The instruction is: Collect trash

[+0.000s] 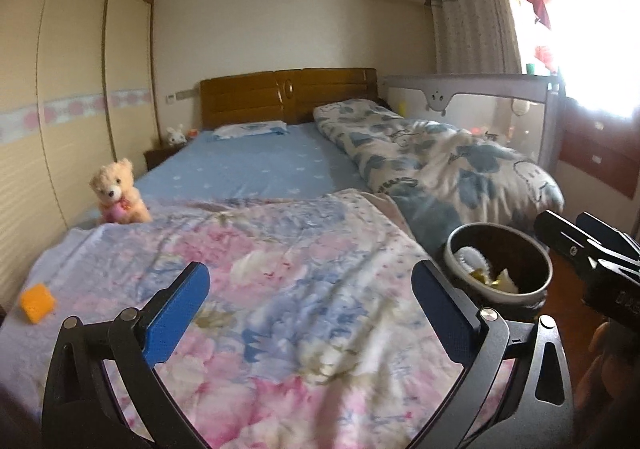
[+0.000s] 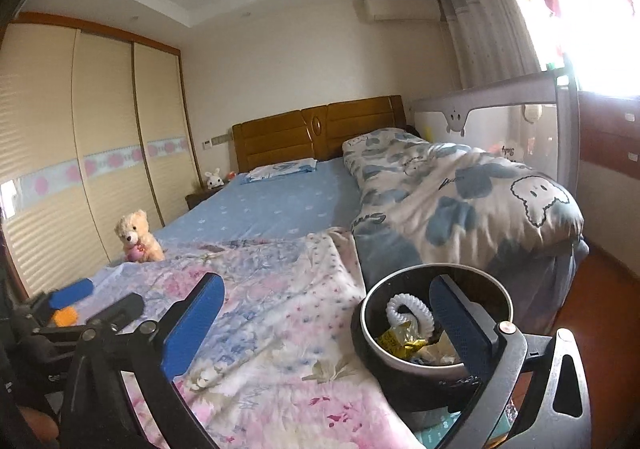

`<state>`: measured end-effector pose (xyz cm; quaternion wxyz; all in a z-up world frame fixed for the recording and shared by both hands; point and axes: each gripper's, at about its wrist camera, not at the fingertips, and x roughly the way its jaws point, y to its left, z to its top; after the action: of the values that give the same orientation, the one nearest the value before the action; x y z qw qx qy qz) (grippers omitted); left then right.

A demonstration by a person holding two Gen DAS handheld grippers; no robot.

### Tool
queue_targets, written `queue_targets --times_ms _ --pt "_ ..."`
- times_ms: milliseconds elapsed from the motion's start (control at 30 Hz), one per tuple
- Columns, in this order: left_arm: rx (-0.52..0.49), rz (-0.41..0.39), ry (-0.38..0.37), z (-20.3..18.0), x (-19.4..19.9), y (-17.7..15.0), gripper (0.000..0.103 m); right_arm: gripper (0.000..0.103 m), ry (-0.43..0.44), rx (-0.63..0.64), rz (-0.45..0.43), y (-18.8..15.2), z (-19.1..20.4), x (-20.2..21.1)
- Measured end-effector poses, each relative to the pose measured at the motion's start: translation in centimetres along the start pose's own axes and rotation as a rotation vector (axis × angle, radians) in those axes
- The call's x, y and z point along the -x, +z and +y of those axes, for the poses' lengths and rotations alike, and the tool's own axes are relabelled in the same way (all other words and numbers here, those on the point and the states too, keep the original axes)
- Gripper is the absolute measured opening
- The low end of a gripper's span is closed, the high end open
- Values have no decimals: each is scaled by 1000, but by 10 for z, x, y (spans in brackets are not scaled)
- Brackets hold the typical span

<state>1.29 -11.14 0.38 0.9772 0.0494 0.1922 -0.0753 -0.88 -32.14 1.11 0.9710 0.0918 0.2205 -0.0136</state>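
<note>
Both grippers hung with jaws spread, holding nothing: the left gripper (image 1: 310, 313) over the floral quilt (image 1: 280, 289), the right gripper (image 2: 324, 325) above the trash bin (image 2: 400, 373) beside the bed. Printing on the bin's wall was seemingly lettering, unreadable. Farther off sat an orange block (image 1: 37, 303) and a teddy bear (image 1: 118, 193).

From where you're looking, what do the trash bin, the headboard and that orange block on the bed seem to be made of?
Trash bin: likely plastic or coated metal, dark outside with a smooth, glossy pale rim.
Headboard: wood or wood veneer, warm brown and semi-gloss, with grooved panels.
Orange block: possibly sponge or foam, matte with soft edges; too blurred to be sure.
</note>
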Motion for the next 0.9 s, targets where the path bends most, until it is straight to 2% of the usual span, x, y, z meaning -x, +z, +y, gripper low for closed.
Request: queue_targets --times_ms 367,900 --pt "20 3 62 9 -5 -10 103 103 -9 28 0 -20 6 -12" --pt "24 -11 81 13 -5 -14 103 103 -5 51 -26 -19 15 -11"
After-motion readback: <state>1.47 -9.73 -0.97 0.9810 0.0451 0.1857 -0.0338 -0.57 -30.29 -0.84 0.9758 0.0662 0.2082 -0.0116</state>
